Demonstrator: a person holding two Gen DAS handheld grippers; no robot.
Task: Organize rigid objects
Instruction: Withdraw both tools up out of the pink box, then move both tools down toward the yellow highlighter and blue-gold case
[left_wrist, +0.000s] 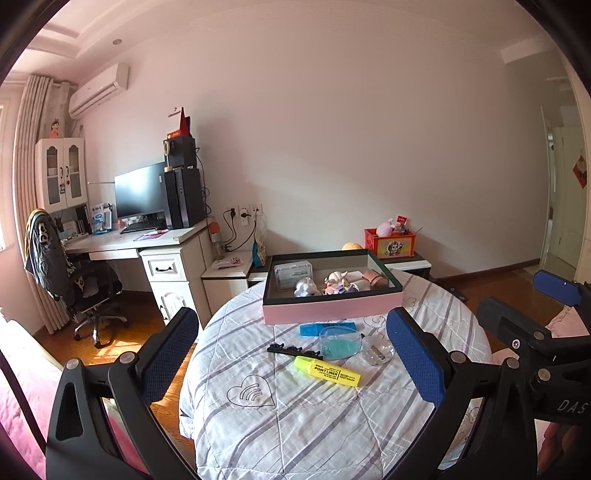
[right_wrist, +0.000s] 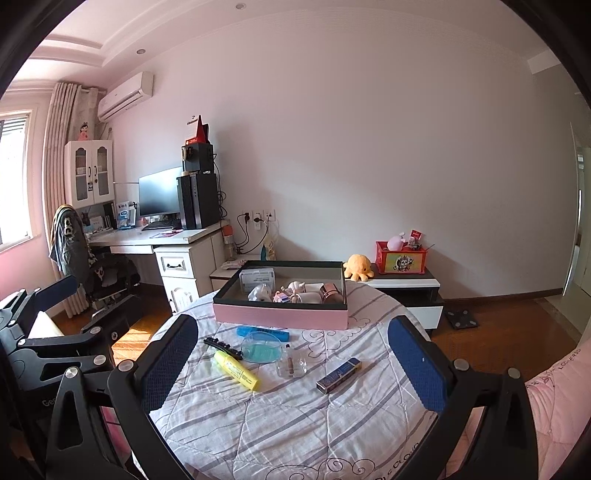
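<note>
A pink box (left_wrist: 332, 307) (right_wrist: 280, 315) with a dark rim stands at the far side of the round quilt-covered table (left_wrist: 288, 424) (right_wrist: 295, 424) and holds several small figurines and cases. In front of it lie a blue marker (left_wrist: 327, 328) (right_wrist: 262, 330), a clear blue dish (left_wrist: 340, 341) (right_wrist: 263, 349), a black hair clip (left_wrist: 293, 350) (right_wrist: 223, 347), a yellow highlighter (left_wrist: 327, 371) (right_wrist: 236, 370), a clear container (left_wrist: 377, 352) (right_wrist: 291, 365) and a dark blue tube (right_wrist: 338, 375). My left gripper (left_wrist: 291, 365) and right gripper (right_wrist: 295, 363) hover open above the table's near side, holding nothing.
A desk (left_wrist: 147, 238) with a monitor and computer tower stands at the back left, an office chair (left_wrist: 85, 291) beside it. A low cabinet (right_wrist: 404, 286) with a red box and a yellow plush sits behind the table. Pink bedding (right_wrist: 554, 387) lies at right.
</note>
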